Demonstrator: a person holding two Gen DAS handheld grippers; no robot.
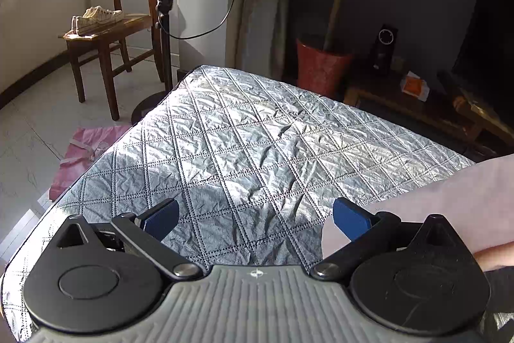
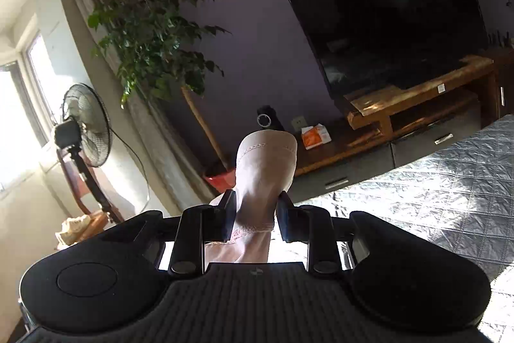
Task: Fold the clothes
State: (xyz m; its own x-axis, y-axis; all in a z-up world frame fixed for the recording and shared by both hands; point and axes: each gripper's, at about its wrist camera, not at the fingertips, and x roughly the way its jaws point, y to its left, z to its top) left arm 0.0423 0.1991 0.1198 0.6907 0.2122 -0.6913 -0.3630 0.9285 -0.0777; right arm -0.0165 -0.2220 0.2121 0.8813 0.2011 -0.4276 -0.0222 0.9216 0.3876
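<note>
Garment (image 2: 266,172): pale pink cloth with a stitched hem, bunched into a narrow column between the fingers of the right gripper (image 2: 255,216); in the right wrist view it rises past the fingertips and ends in a rounded fold.
Long axis: runs along the fingers, from below the jaws up and away from the camera; a trimmed edge crosses it low down, near the left pad.
Right fingers (image 2: 225,214): part-way closed around the cloth, left pad touching it; whether the right pad presses on it or stands just off it cannot be told, so a firm pinch is not confirmed.
Garment, second sighting (image 1: 449,198): the same pale cloth enters the left wrist view from the right edge and lies just behind and beside the right-hand pad.
Left gripper (image 1: 255,217): fingers spread wide, nothing between them; the cloth sits outside the gap, to its right.
Left pad nearest cloth (image 1: 350,219): blue, close to or touching the fabric edge; contact unclear.
Quilted cover (image 1: 241,134): silver-grey, diamond-stitched, bare beneath and beyond the left gripper.
Nearer hand: the right, judged by the cloth already lying within its jaws.
Deciding relation: cloth lies to the right of the open left jaws, so a second hold would call for a sideways shift rightward.
</note>
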